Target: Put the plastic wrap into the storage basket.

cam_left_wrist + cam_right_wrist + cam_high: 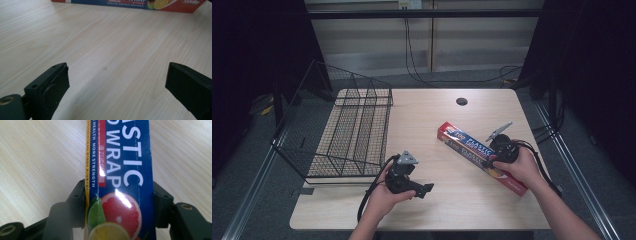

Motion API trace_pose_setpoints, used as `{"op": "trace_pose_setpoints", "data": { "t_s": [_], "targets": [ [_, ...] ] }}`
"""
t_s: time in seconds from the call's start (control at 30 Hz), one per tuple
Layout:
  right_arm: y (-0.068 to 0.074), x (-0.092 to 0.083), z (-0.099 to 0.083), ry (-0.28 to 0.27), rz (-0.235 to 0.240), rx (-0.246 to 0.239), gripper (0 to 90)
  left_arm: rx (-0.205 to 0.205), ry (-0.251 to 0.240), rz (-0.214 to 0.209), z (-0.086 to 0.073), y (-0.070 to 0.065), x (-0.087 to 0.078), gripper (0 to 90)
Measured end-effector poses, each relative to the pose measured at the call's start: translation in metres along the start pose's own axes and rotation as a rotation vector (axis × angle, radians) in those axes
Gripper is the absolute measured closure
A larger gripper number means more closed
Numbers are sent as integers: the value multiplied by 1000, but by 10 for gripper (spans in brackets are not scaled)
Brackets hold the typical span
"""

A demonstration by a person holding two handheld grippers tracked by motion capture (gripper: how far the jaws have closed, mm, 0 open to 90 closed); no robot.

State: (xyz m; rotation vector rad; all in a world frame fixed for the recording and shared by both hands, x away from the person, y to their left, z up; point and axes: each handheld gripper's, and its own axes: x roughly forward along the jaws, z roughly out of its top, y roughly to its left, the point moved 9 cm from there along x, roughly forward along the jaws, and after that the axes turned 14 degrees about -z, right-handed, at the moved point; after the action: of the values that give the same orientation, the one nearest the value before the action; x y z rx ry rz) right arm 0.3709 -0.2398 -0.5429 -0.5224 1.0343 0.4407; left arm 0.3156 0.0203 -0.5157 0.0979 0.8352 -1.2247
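My right gripper (pixel 498 159) is clamped across the box of plastic wrap (pixel 472 150) — one finger (pixel 77 203) presses the yellow-edged side, the other the blue side, with the picture of cut citrus fruit sitting right between them. There is no gap left on either side; the pads lie flat against the cardboard. The box lies on the desk (pixel 432 120), slanting across its right half, one end pointing toward the middle and the other toward the front right corner, and I have it near that front end. From the right gripper view the box runs straight away from me over the pale wood.

My left gripper (pixel 424 190) has nothing in it. Its fingers (pixel 53 82) stand wide apart over bare desk, and between them I see only wood grain and a small dark speck. It hangs near the front edge, left of centre, aimed across toward the box — in the left gripper view the box's long side (pixel 130 3) lies far off along the top.

A wire basket (pixel 352 135) sits on the left side of the desk, partly over the left edge, well apart from the box.
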Motion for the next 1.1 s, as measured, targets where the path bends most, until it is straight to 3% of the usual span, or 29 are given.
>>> {"op": "trace_pose_setpoints", "data": {
  "t_s": [0.13,0.17,0.27,0.3,0.4,0.5,0.6,0.63,0.73,0.83,1.03,1.1],
  "targets": [
    [2,-2,0,-25,-18,-36,448,10,-13,-15,3,-3,-2,60],
    [3,-4,-1,-40,10,-33,450,24,-9,-23,6,-6,-3,55],
    [2,-7,0,-55,10,-41,451,27,-4,-31,8,-8,-3,57],
    [2,-13,0,-62,19,-47,451,37,-1,-53,12,-11,-2,57],
    [1,-26,2,-85,42,-53,451,57,10,-48,19,-12,-2,55],
    [-1,-33,3,-98,32,-64,452,80,23,-62,30,-15,-3,53],
    [-1,-44,4,-108,35,-107,452,139,53,-73,57,-22,-11,47],
    [0,-46,4,-108,44,-115,452,139,53,-73,57,-22,-11,46],
    [5,-51,5,-119,57,-123,452,167,51,-106,83,-26,-19,47],
    [9,-56,6,-138,75,-148,452,184,76,-87,96,-23,-20,51],
    [17,-69,9,-153,109,-197,452,259,177,-106,111,-21,-14,117],
    [19,-74,11,-168,127,-207,452,264,193,-105,113,-21,-12,112]
  ]
}}
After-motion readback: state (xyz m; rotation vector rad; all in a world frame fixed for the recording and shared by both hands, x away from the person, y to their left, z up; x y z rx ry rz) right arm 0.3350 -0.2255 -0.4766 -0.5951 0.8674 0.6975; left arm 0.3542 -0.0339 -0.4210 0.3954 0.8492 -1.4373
